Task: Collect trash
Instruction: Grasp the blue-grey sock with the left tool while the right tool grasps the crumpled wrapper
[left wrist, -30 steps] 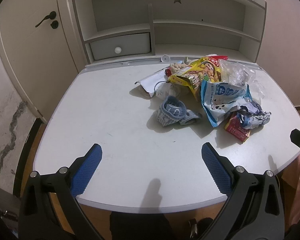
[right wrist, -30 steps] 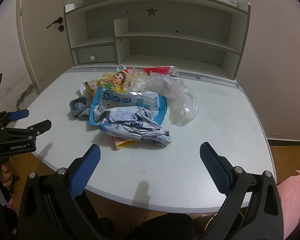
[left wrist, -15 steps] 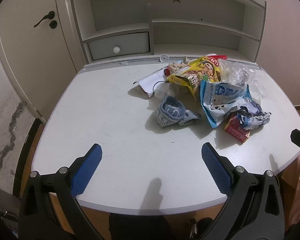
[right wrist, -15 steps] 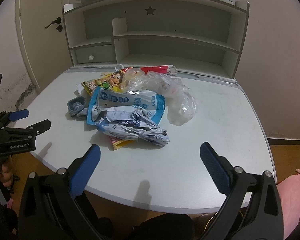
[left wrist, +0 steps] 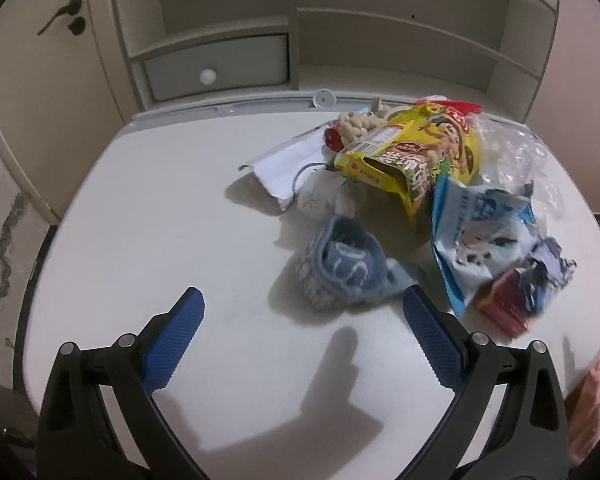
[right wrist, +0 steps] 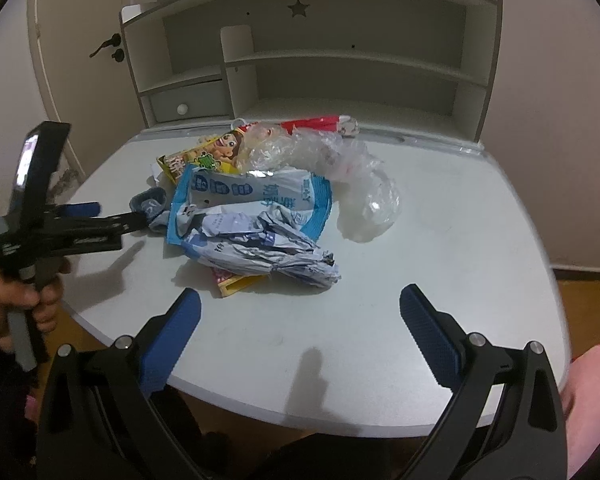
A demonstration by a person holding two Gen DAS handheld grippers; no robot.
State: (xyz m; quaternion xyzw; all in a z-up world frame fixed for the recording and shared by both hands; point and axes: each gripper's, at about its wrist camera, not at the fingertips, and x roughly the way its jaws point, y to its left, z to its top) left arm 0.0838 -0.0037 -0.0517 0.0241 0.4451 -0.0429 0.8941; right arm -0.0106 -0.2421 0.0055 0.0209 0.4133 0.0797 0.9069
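Left wrist view: our left gripper (left wrist: 300, 312) is wide open and holds nothing. A second ago it hung back near the front edge of the table (left wrist: 140, 200); now it has moved forward, and the trash fills more of the frame. A crumpled blue sock (left wrist: 342, 268) lies just ahead, between the two blue pads, nearer the right-hand pad (left wrist: 430, 340), which sits just beside its trailing end. We cannot tell whether they touch. Behind the sock lie a white tissue (left wrist: 326, 196), a torn white paper (left wrist: 286, 166) and a yellow snack bag (left wrist: 416, 152). To the right are a blue-and-white pouch (left wrist: 476, 228), a clear plastic bag (left wrist: 512, 160) and a small red box (left wrist: 504, 308). The pile itself has not shifted. We judge the sock to be the first pick, with the jaws not yet around it.

Right wrist view: our right gripper (right wrist: 300, 314) is also wide open and empty, hovering over the table's near edge, well short of the trash. It has barely moved, perhaps a little closer. The nearest piece is a crumpled blue-and-white wrapper (right wrist: 268, 248) lying on top of the pouch (right wrist: 252, 196), with a yellow-and-red packet (right wrist: 236, 282) poking out beneath. The clear bag (right wrist: 348, 176) sits further right. At the left, the left gripper (right wrist: 116, 220) has reached in from the side, its tip close to the sock (right wrist: 150, 204). Nothing has been collected so far, and no bin is in sight.
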